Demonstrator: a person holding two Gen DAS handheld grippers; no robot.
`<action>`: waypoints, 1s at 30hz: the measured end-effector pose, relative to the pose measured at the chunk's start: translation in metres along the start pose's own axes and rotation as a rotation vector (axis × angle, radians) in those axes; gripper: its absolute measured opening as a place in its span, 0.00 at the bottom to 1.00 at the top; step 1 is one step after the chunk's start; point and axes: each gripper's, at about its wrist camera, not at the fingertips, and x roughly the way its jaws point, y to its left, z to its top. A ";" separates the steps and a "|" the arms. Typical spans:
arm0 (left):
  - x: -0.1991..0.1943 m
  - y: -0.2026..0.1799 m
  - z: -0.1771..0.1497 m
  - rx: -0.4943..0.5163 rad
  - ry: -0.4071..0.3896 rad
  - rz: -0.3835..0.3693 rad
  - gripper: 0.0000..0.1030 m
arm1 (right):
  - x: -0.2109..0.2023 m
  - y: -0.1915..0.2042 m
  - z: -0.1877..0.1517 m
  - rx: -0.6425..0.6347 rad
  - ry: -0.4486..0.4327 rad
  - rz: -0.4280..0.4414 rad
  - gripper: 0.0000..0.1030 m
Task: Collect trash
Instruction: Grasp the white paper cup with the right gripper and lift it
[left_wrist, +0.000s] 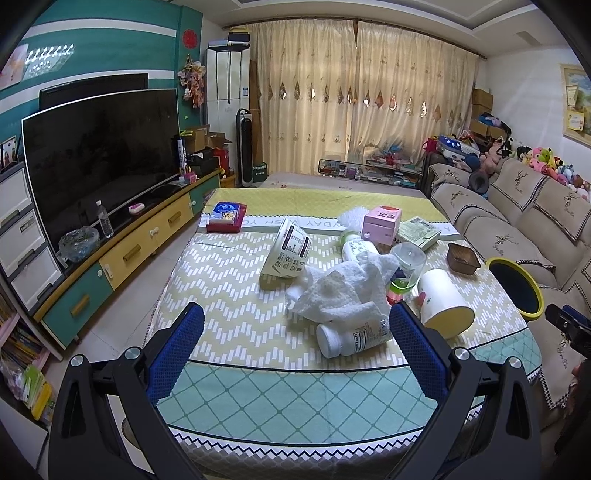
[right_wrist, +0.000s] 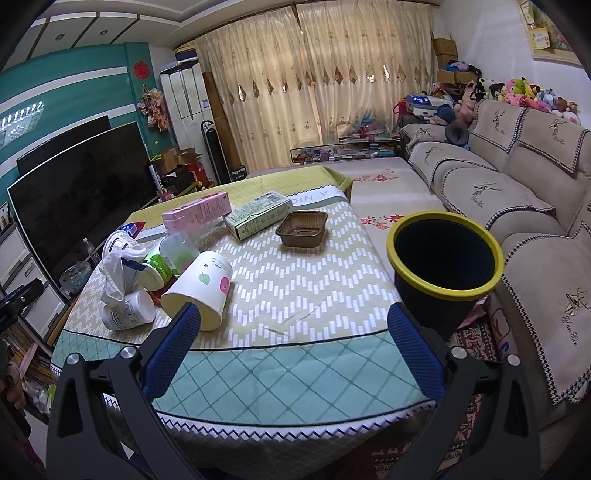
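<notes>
Trash lies on the cloth-covered table (left_wrist: 236, 325): a crumpled white tissue (left_wrist: 343, 291), a white pill bottle (left_wrist: 351, 338) on its side, a tipped paper cup (left_wrist: 445, 304), a noodle bowl (left_wrist: 286, 253), a clear plastic cup (left_wrist: 406, 264), a brown tray (left_wrist: 461, 258), a pink box (left_wrist: 380, 223) and a green carton (left_wrist: 417, 232). A black bin with a yellow rim (right_wrist: 445, 254) stands off the table's right edge. My left gripper (left_wrist: 295, 328) is open above the near table edge, before the bottle. My right gripper (right_wrist: 293, 321) is open and empty, between the paper cup (right_wrist: 199, 288) and the bin.
A TV (left_wrist: 99, 158) on a low cabinet runs along the left. A beige sofa (right_wrist: 517, 206) with plush toys runs along the right. A red box of tissues (left_wrist: 225, 216) sits at the table's far left. Curtains close the far wall.
</notes>
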 end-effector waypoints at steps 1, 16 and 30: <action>0.002 0.000 0.000 0.000 0.003 0.000 0.96 | 0.006 0.003 0.000 -0.003 0.003 0.008 0.94; 0.035 0.008 -0.004 -0.011 0.051 0.011 0.96 | 0.103 0.062 -0.018 -0.111 0.134 0.097 0.55; 0.056 0.002 -0.007 0.018 0.050 -0.021 0.96 | 0.097 0.053 0.003 -0.056 0.124 0.166 0.04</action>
